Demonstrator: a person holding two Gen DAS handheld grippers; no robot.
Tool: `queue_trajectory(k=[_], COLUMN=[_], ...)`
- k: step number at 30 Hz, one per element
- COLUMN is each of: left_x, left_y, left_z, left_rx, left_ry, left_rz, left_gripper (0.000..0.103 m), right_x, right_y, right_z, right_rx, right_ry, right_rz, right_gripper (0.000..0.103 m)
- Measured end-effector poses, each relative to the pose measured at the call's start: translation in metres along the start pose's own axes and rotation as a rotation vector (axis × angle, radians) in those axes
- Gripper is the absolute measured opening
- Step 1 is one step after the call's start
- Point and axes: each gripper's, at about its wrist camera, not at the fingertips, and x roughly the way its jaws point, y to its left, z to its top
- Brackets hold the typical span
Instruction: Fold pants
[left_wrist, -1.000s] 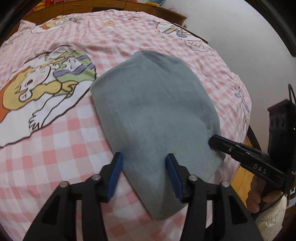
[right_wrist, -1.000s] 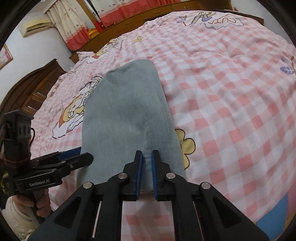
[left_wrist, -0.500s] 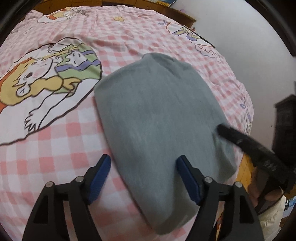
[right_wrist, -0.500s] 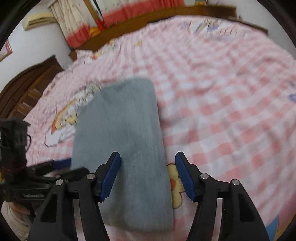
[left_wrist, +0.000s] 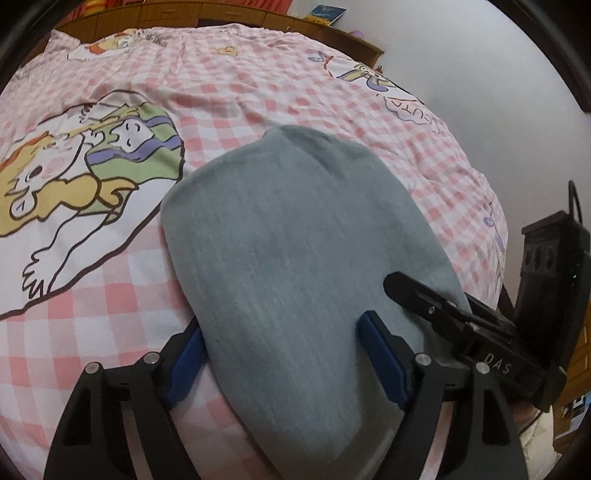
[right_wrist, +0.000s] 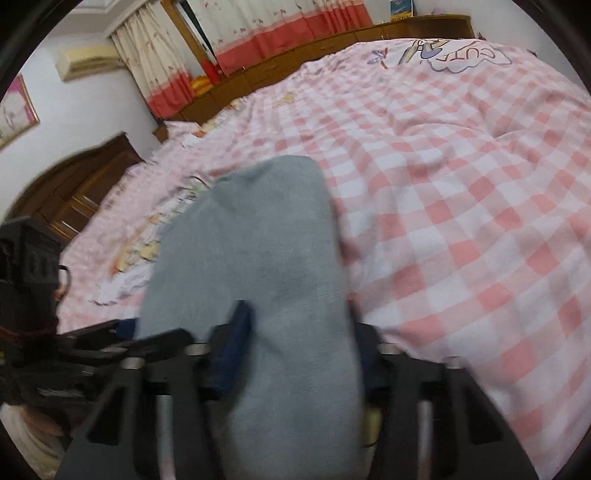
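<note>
The folded grey-blue pants (left_wrist: 295, 266) lie flat on the pink checked bedsheet (left_wrist: 258, 92). My left gripper (left_wrist: 284, 354) is open, its blue pads straddling the near end of the pants, low over the cloth. My right gripper (right_wrist: 295, 339) is also open and straddles the same near end; the pants (right_wrist: 258, 258) run away between its fingers, and this view is blurred. In the left wrist view the right gripper (left_wrist: 443, 310) shows at the pants' right edge. In the right wrist view the left gripper (right_wrist: 122, 339) shows at the left edge.
A cartoon print (left_wrist: 85, 177) is on the sheet left of the pants. A wooden headboard and cabinet (right_wrist: 81, 192) stand at the left, curtains (right_wrist: 258, 29) beyond the bed. The bed's edge falls away at the right in the left wrist view (left_wrist: 506, 240).
My right gripper let go of the pants' near end and opened wide, then dropped low over it. My left gripper opened wider and moved closer to the cloth.
</note>
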Motion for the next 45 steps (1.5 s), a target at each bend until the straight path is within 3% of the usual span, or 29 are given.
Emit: queue_trajectory(k=[1,6,14,20,27,29,31,32,34,39,45], left_x=[-0.001,-0.017,-0.055,-0.093,-0.132,-0.131,-0.123,-0.115,-0.102,-0.096,-0.080], left_y=[-0.003,-0.014,-0.025,-0.016,0.042,0.057,0.070,0.077,0.087,0.102,0.106], left_z=[0.000,0.001,0.002,0.003,-0.005,-0.013,-0.023,-0.029,-0.039,-0.048,-0.037], left_rx=[0.017,0.109,0.162,0.155,0.021,-0.004,-0.027,-0.044,-0.074,-0.129,-0.154], left_ry=[-0.001,-0.037,-0.095,-0.165,-0.206,-0.189,-0.150,-0.117,-0.077,-0.085,-0.078], left_rz=[0.004,0.017,-0.040,-0.025,-0.034,-0.023,-0.012,-0.008,0.011,0.001,-0.029], left_gripper=[0.075,0.040,0.030,0.024,0.024,0.024,0.025,0.026,0.031,0.048,0.050], right_x=[-0.003,-0.022,-0.047,-0.048,-0.034,-0.020,0.001,0.008,0.009,0.003,0.030], right_y=[0.003,0.010,0.042,0.082,0.108,0.104,0.096,0.092,0.083,0.070,0.068], right_z=[-0.002,-0.005,-0.003,-0.003,-0.010,-0.017,-0.029,-0.033,-0.035,-0.027,-0.024], right_rx=[-0.013,0.008,0.001,-0.047,-0.043,-0.039,-0.021,-0.007,0.024,0.044,0.093], right_ry=[-0.020,-0.098,-0.157,-0.156,-0.103,-0.050,0.063,0.100,0.110,0.079,0.149], right_rz=[-0.012,-0.016,0.041,0.093,0.139,0.115,0.092,0.078,0.094,0.108,0.209], right_gripper=[0.039,0.031,0.025,0.025,0.024,0.024,0.026,0.032,0.036,0.048,0.048])
